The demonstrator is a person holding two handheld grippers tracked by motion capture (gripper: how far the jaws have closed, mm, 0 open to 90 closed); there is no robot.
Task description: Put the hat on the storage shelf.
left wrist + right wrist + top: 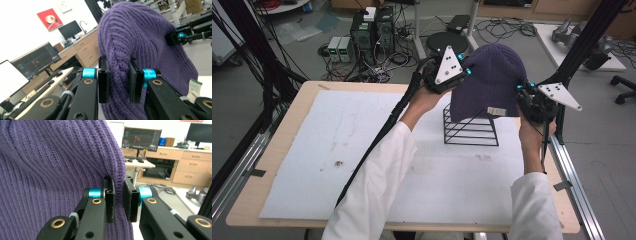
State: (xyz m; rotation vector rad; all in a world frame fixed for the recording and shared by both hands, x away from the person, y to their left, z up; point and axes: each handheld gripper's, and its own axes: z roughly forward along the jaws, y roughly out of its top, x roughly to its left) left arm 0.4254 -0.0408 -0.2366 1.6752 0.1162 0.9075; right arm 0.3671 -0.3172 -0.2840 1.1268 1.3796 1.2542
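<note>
**Purple hat held over wire stand by both tools**

The table (277,165) is the largest thing in the high view, a pale wooden top with a white sheet (337,150) laid over most of it. The sheet carries a few small dark marks toward its 9 o'clock side.

Next in size is the purple knit hat (489,80), which sits at about 1 o'clock on the table, draped over the top of a black wire stand (469,130). The hat covers the stand's upper part, and the lower rungs and base show beneath the hat's hem, resting on the white sheet. A small pale label (495,111) hangs at the hem on the hat's 4 o'clock side.

Two white-sleeved forearms come in from 6 o'clock. The left tool (462,65) is at the hat's 10 o'clock edge; in the left gripper view its jaws are clenched on a ridge of the ribbed knit (120,72). The right tool (523,92) is at the hat's 3 o'clock edge, and in the right gripper view its jaws pinch a fold of the knit (118,190) between the pads.

Each tool bears a grey three-cornered plate on top, and a black cable (377,145) trails from the left one along the left sleeve.
</note>
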